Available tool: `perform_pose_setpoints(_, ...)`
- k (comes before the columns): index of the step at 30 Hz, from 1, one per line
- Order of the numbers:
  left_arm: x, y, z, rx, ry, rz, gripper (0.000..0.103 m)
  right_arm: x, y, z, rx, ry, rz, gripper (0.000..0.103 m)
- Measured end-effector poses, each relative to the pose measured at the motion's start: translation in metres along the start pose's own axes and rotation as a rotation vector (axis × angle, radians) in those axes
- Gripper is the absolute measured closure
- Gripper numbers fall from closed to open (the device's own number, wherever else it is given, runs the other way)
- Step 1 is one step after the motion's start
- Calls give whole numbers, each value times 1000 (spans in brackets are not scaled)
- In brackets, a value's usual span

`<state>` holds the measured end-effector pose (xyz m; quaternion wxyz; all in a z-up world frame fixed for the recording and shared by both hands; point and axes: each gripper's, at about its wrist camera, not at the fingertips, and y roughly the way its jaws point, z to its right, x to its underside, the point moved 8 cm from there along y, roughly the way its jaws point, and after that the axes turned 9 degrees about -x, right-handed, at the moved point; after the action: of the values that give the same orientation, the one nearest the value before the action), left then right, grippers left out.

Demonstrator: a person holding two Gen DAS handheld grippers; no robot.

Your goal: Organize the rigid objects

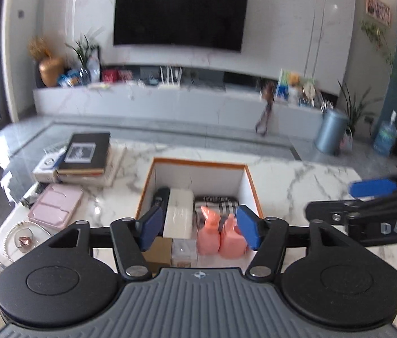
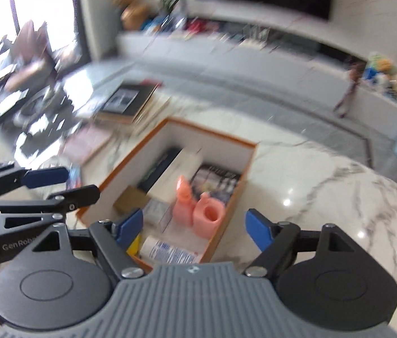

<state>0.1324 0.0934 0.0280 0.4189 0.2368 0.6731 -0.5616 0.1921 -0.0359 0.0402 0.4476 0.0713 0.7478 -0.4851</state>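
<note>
both grippers, left gripper [image 1: 198,226] and right gripper [image 2: 194,226], hover with jaws open and empty over the box [image 1: 252,188]. packing looks nearly done. next likely calls for fetching another item from the surface [image 1: 297,180].

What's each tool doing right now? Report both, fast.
Left tool: open, holding nothing, above the box.
Right tool: open, holding nothing.

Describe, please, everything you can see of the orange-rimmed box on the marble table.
The orange-rimmed box is an open rectangular tray with white inner walls and a thin orange edge. It looks like stiff board. It rests flat on the marble table with no lid in view. Inside it are two pink bottles, a long white box, a dark case, a plaid-patterned item and small cartons, packed close together. Neither gripper touches it.
</note>
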Motion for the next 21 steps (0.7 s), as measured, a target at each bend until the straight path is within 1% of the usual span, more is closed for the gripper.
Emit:
perform_pose_setpoints(1,1,-5,1,-5,3,18,18,5,-10,0,14,20,37,19)
perform_pose_setpoints(2,3,-11,2,-10,2,34,14,9,-21,0,30,43,75,18)
perform_pose_setpoints(4,5,-22,4,-6,0,61,14,20,-38,1,66,93,141,15)
perform_pose_setpoints(5,7,-29,6,-5,1,72,11,27,-46,1,79,113,164,15)
perform_pose_setpoints(7,12,-39,8,-29,7,79,10,39,-58,0,110,143,209,13)
perform_pose_setpoints(8,15,-43,10,-40,17,79,10,44,-64,-1,125,151,227,12)
perform_pose_setpoints(11,26,-54,10,-35,24,88,10,60,-81,-4,165,167,269,9)
perform_pose_setpoints(14,37,-63,10,-39,12,86,10,74,-94,-6,178,191,295,5)
perform_pose_setpoints(19,54,-74,16,-38,68,83,10,99,-100,-11,193,187,278,4)
perform_pose_setpoints(21,58,-79,17,-41,73,79,9,107,-102,-12,196,189,278,3)
